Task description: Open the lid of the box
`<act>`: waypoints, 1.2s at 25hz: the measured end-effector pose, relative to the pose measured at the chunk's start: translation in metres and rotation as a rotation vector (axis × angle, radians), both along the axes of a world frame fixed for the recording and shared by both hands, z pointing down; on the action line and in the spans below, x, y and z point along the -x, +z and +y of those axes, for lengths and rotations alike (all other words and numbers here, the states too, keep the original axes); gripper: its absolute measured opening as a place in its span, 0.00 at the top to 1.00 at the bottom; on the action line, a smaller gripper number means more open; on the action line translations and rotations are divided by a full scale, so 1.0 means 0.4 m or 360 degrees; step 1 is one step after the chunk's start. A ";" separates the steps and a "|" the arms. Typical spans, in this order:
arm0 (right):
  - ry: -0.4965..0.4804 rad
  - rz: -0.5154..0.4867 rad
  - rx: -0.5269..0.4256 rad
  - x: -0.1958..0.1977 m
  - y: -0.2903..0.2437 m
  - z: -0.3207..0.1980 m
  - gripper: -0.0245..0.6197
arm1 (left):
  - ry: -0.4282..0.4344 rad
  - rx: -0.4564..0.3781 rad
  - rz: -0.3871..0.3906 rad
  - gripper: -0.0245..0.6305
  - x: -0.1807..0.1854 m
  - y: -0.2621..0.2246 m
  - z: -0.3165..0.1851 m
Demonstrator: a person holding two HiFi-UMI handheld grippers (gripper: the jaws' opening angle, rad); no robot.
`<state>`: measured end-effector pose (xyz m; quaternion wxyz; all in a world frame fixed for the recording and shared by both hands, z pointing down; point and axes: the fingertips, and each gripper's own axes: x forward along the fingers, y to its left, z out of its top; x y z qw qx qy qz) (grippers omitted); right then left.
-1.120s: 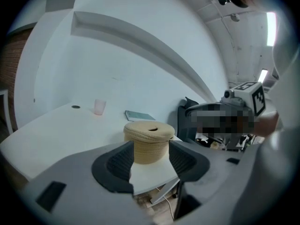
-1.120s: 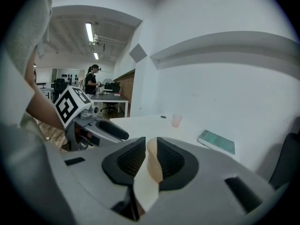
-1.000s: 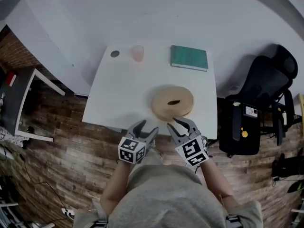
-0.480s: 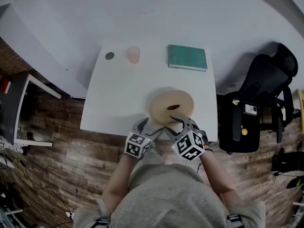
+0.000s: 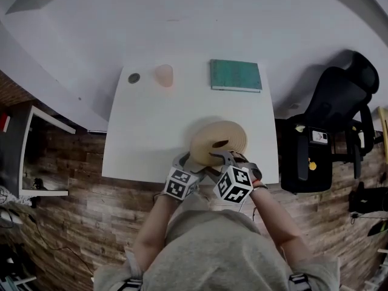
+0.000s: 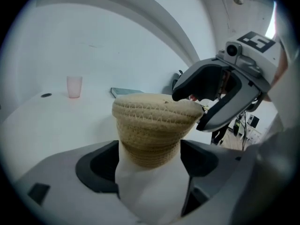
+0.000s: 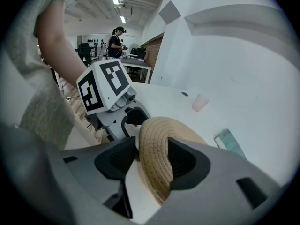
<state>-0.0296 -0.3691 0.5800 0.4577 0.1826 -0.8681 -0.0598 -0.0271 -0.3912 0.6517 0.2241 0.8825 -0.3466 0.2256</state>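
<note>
A round woven straw box (image 5: 218, 139) with its lid on sits near the front edge of the white table (image 5: 145, 132). My left gripper (image 5: 188, 161) is at the box's near left side, its jaws opening. In the left gripper view the box (image 6: 154, 121) stands between those jaws, just inside the pads. My right gripper (image 5: 227, 157) is at the near right side, jaws also opening. In the right gripper view the lid's rim (image 7: 157, 158) lies between its pads, and the left gripper's marker cube (image 7: 105, 86) is close behind.
At the table's far side stand a pink cup (image 5: 163, 74), a small dark disc (image 5: 134, 77) and a teal book (image 5: 236, 76). A black office chair (image 5: 339, 120) is right of the table. A person (image 7: 115, 41) stands far off in the room.
Both grippers have moved forward from in front of the table's edge up to the box. Their jaws have widened and now straddle its near side.
</note>
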 end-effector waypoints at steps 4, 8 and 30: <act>-0.0050 0.0071 0.0010 0.008 0.019 -0.004 0.63 | 0.0068 0.0016 -0.0031 0.39 -0.004 0.005 -0.008; -0.0072 0.0113 -0.0014 0.008 0.029 -0.010 0.65 | 0.0125 0.0022 -0.0010 0.38 -0.014 0.001 -0.014; -0.0080 0.0049 -0.0209 0.003 -0.036 -0.017 0.78 | 0.0071 0.0042 0.0024 0.39 -0.006 -0.003 -0.004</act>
